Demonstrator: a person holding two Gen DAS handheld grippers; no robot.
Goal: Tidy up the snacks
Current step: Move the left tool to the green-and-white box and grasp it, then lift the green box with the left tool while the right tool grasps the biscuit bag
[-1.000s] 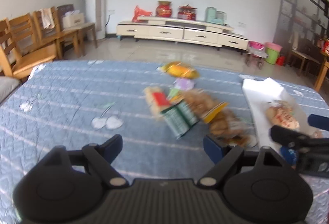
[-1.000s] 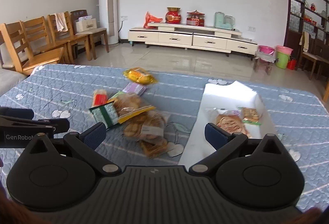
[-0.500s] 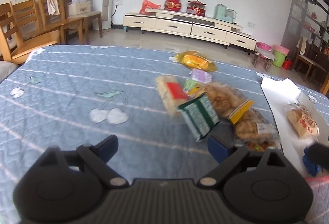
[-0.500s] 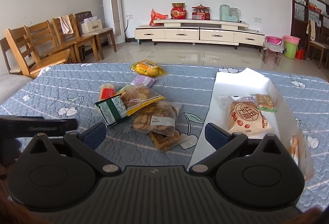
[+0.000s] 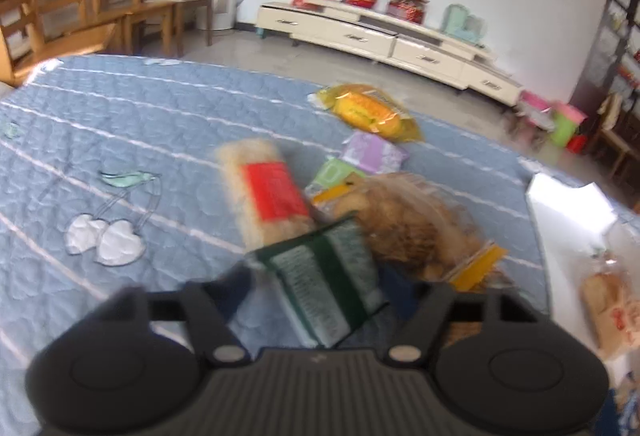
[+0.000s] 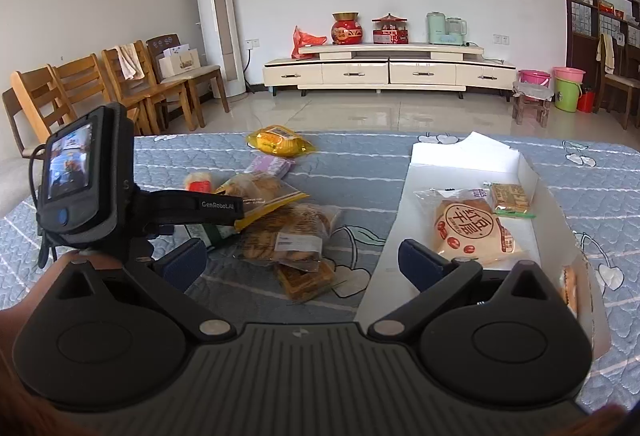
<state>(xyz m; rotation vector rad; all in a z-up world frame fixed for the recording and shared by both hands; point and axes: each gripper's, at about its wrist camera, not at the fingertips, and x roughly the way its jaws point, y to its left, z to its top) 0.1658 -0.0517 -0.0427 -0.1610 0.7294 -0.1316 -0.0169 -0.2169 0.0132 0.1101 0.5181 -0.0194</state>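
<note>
Your left gripper (image 5: 320,280) is down low over the pile of snacks on the blue quilted table cover (image 5: 120,124). A green snack packet (image 5: 324,284) sits right between its two fingers. The jaws have just been closing in on that packet. The picture is blurry there, so you cannot tell if the pads are pressing on it yet.

Just past the green packet lies a long pale packet with a red label (image 5: 266,196). Beside it is a clear bag of brown cookies with a yellow strip (image 5: 412,232). Farther back are a small purple packet (image 5: 374,152) and a yellow packet (image 5: 368,112), which lies a bit apart from the pile.

Your right gripper (image 6: 302,260) hangs above the table with its jaws wide open and nothing between them. One finger is over the blue cover and the other is over the edge of the white box (image 6: 440,164). In front of it are more cookie bags, one with a white label (image 6: 288,232) and a small brown one (image 6: 306,278) at the near edge.

The white box is on the right side of the table. Inside it are a round cake packet with red writing (image 6: 470,230) and a small cracker packet (image 6: 512,198) just behind it. Another packet (image 6: 570,290) shows at the box's near right side.
</note>
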